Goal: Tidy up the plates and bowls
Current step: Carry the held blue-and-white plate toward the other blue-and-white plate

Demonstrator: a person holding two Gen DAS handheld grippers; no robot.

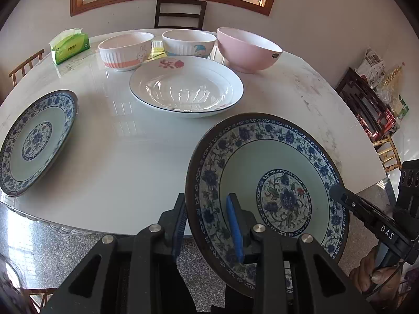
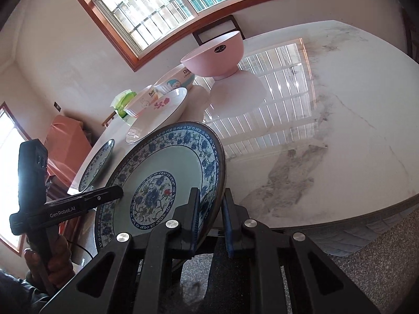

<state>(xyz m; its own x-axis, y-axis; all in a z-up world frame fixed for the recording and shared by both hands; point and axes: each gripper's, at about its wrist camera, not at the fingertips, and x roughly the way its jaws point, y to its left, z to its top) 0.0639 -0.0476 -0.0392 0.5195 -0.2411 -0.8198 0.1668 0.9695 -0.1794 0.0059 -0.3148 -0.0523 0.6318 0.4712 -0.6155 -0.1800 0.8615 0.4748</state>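
A blue floral plate is held tilted above the table's near edge by both grippers. My left gripper is shut on its left rim. My right gripper is shut on its right rim, and its finger shows in the left wrist view. A second blue floral plate lies at the table's left edge. A white plate with a red flower sits mid-table. Behind it stand a rabbit bowl, a cartoon bowl and a pink bowl.
The white marble table has a green tissue pack at the back left. Chairs stand behind it and at the left. A dark wooden rack with clutter stands at the right. Speckled floor lies below the near edge.
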